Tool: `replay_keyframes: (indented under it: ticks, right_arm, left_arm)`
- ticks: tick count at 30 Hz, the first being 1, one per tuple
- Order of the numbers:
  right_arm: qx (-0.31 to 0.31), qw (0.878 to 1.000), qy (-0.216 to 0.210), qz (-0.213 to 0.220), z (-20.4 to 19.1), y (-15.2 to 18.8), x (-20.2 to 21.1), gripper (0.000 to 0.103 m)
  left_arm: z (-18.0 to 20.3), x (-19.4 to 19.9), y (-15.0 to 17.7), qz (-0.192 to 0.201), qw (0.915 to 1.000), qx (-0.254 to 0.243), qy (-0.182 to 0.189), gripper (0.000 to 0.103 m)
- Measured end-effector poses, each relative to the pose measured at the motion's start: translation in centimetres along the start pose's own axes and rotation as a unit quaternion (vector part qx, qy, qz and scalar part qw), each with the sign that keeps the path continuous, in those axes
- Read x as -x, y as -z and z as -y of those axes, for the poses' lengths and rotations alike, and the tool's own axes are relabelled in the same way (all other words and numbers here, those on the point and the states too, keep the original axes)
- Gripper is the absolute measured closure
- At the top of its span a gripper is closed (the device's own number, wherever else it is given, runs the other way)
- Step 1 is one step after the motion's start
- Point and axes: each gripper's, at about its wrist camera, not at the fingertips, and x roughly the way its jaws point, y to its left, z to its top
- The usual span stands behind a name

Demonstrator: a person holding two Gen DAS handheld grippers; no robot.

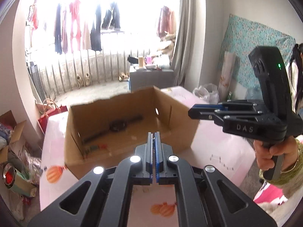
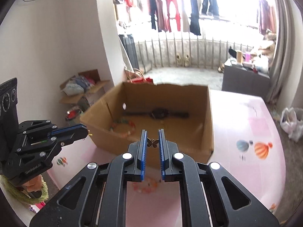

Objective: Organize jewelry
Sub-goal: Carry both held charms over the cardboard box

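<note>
Box (image 2: 205, 117) open-topped, near rim just ahead, right tool (image 2: 153, 141) pinching butterfly charm (image 2: 152, 143), left tool (image 1: 155, 138) closed tight.

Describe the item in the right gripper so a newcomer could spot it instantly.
Start at the open cardboard box on the pink table. Just in front of it, the right gripper pinches a tiny bronze butterfly charm. Unlike the watch and bead bracelet inside, it's metallic and winged.

Cardboard box (image 2: 206, 132) on pink table (image 2: 246, 117)
</note>
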Motion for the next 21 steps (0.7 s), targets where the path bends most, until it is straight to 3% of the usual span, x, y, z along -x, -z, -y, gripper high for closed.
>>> replay_keyframes:
  ticks: [4,9,12,16,18,21]
  right_arm:
    - [-0.004,0.999,-0.040,-0.014,0.8,-3.6,-2.6,0.093]
    - [-0.010,0.993,-0.075,-0.087,1.8,-6.8,-8.2,0.093]
    - [-0.012,0.985,-0.072,-0.157,2.7,-7.0,-12.6,0.093]
    - [-0.017,0.973,-0.057,-0.222,3.7,-6.4,-16.2,0.093]
    - [-0.014,0.969,-0.044,-0.242,4.1,-6.4,-17.6,0.093]
    - [-0.007,0.964,-0.033,-0.263,4.5,-6.0,-18.3,0.092]
  left_arm:
    - [-1.9,-2.5,-3.3,-0.022,0.9997,0.006,0.007,0.101]
    - [-5.6,-9.1,-6.0,-0.123,0.9898,0.056,0.044,0.101]
    - [-7.6,-14.3,-6.1,-0.209,0.9725,0.089,0.050,0.101]
    - [-9.5,-19.2,-5.6,-0.289,0.9479,0.127,0.047,0.101]
    - [-10.4,-20.5,-5.0,-0.311,0.9365,0.154,0.053,0.101]
    - [-10.7,-21.8,-4.8,-0.330,0.9271,0.171,0.050,0.101]
